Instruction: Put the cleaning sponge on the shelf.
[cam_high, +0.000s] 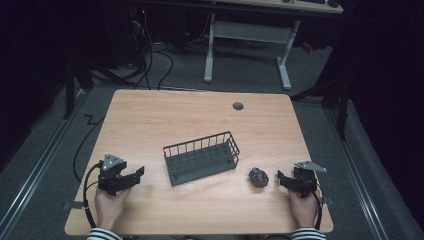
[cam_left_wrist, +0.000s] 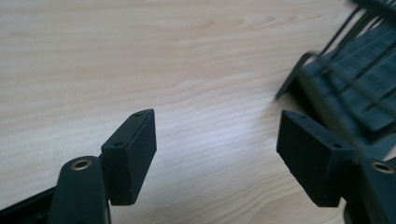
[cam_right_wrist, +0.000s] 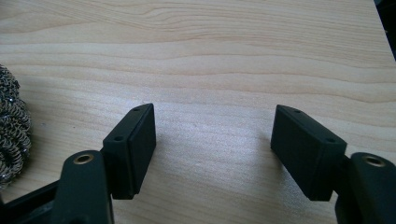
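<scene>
Steel-grey and tightly coiled, the scouring ball (cam_high: 258, 177) is a rounded wad of looped wire with a dull glint. It lies on the table (cam_high: 200, 120) between the basket (cam_high: 201, 158) and my right tool (cam_high: 283, 178), just beside that tool's tips and apart from them. In the right gripper view its coils (cam_right_wrist: 11, 130) show at the left edge, outside the jaws. My right tool stands open with bare wood between its pads. My left tool (cam_high: 134, 176) is also open and grips nothing; it sits near the table's front left, pointing toward the basket. The basket is dark wire with a solid floor, set at an angle in the middle of the table.
</scene>
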